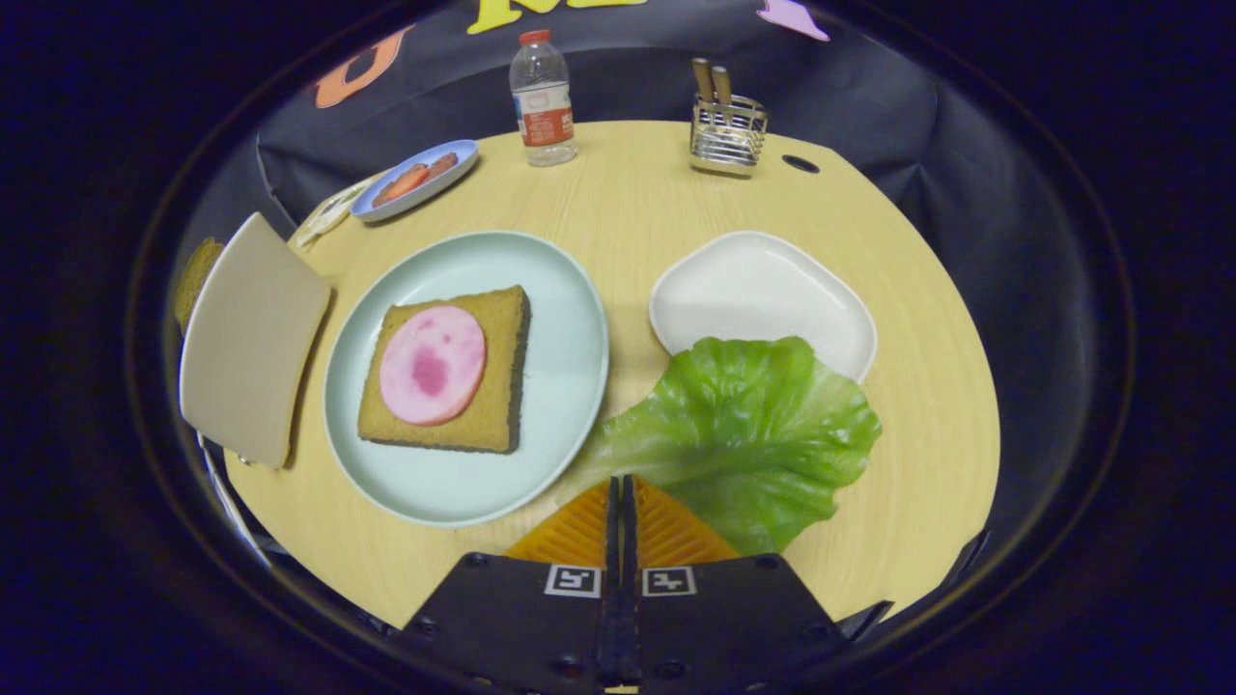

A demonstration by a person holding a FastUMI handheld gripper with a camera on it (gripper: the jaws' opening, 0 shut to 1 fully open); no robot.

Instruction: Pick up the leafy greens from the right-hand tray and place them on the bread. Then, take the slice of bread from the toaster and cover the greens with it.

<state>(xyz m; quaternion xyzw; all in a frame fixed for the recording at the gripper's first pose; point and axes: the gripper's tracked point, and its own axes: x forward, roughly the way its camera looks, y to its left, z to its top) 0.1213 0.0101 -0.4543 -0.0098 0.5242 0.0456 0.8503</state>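
1. The claw [620, 492] is pinched nearly closed on the stem end of the lettuce leaf [744, 434], which hangs above the bench [927, 463], partly over the white tray [763, 290].
2. Carry it toward ten o'clock, keeping it level, and centre it on the ham [432, 365] and bread [449, 372] before letting go.
3. The leaf's long axis runs from the fingertips toward two o'clock, its frilly edge leading.

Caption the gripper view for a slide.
Gripper shut on lettuce leaf, lifted between white tray and plated bread.
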